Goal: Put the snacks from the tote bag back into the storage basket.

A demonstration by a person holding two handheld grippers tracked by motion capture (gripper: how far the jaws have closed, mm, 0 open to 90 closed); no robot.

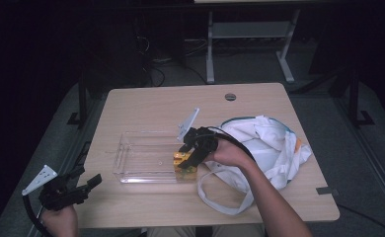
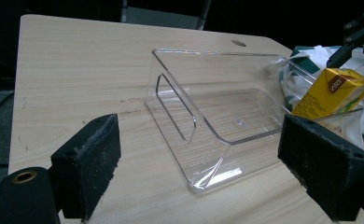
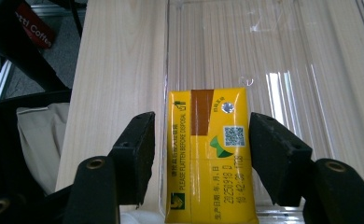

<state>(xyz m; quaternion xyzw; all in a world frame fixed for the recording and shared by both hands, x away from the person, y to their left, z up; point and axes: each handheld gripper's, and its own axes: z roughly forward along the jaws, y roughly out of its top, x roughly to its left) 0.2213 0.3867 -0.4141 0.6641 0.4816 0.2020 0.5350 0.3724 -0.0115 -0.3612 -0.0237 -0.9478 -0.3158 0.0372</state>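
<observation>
A yellow drink carton (image 1: pixel 184 160) (image 2: pixel 332 93) (image 3: pixel 208 158) sits tilted at the right end of a clear plastic tray (image 1: pixel 131 148) (image 2: pixel 194 51) (image 3: pixel 171 56) on the wooden table. My right gripper (image 1: pixel 183 164) (image 3: pixel 201 126) straddles the carton from above. Its jaws stand open: a gap shows beside the left pad, and the right pad is just off the carton's edge. My left gripper (image 1: pixel 94 181) (image 2: pixel 199 135) hovers at the table's front left corner. It is wide open, with nothing between its pads (image 2: pixel 89 163), and points toward the tray.
A white cloth bag (image 1: pixel 269 148) (image 2: pixel 306 58) with long straps lies right of the tray, under my right forearm. A round cable hole (image 1: pixel 230 97) sits near the table's far edge. Bare wood surrounds the tray on the left and behind it.
</observation>
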